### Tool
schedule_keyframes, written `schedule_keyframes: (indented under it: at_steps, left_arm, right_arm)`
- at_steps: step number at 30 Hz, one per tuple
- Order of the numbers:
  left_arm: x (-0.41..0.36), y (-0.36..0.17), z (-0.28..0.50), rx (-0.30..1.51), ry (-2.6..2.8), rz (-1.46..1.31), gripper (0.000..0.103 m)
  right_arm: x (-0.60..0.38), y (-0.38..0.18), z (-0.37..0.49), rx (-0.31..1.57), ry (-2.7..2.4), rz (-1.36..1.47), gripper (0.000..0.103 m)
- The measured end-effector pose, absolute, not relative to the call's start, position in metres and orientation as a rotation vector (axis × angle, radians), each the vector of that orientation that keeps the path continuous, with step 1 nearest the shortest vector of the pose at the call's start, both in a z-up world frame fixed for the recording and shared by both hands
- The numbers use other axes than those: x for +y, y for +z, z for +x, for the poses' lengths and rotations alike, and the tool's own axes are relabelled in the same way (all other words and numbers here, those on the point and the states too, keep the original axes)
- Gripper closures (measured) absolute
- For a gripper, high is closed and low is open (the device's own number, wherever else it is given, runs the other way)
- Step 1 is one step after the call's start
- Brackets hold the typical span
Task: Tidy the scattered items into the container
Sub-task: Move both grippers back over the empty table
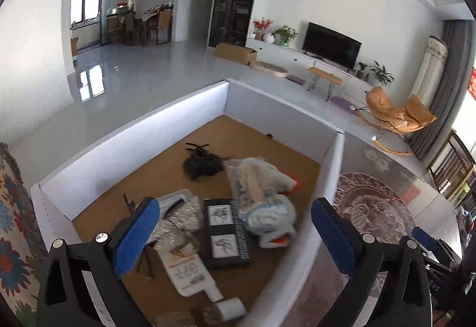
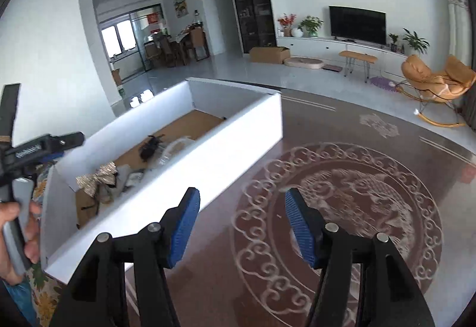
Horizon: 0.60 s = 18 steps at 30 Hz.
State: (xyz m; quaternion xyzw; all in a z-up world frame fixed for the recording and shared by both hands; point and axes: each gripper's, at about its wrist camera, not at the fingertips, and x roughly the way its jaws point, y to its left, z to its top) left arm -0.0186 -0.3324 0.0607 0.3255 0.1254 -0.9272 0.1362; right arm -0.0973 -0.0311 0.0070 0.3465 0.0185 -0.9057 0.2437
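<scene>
Carpet (image 2: 342,208) beside white box (image 2: 208,160)

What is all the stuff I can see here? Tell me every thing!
box: one, white walls, brown floor, on the table
bow: one, silver, in box, near end
hair clip: one, black, in box, far part
frame: one, black, two pictures, in box, middle
packet: one, white-blue, blurred, in box beside frame
tube: one, white, in box, near end
table: one, dark brown, pale round pattern
TV: one, black, far wall
chair: one, orange, right
left gripper: black, blue pads, open over box
right gripper: black, blue pads, open over table
hand: one, on left gripper's handle
</scene>
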Motion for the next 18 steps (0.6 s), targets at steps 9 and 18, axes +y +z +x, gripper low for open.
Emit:
schedule_keyframes:
  at_steps: [9, 18]
  left_arm:
    - [-0.193, -0.001, -0.026, 0.187, -2.8, 1.21, 0.0]
    - [-0.153, -0.088, -0.055, 0.236, -2.645, 1.438, 0.0]
  right_arm:
    - [0.055, -0.055, -0.072, 0.038, -2.596, 1.123, 0.042]
    - [0.1, -0.076, -0.051, 0.017, -2.656, 1.199, 0.042]
